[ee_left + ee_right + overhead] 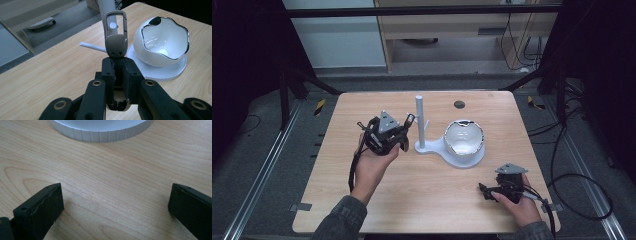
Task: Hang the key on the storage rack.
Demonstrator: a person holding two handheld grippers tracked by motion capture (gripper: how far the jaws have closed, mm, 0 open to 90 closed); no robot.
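We see a wooden table bearing a white stand with an upright post and a round base that carries a tilted white bowl.

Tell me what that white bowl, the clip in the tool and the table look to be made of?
The white bowl looks like glossy ceramic or glazed plastic: bright reflections inside, and a thin chrome-like trim on its wavy rim. The clip, held in the left tool, seems to be brushed metal with a dull grey-bronze sheen. The table shows pale wood grain, likely laminate or veneer.
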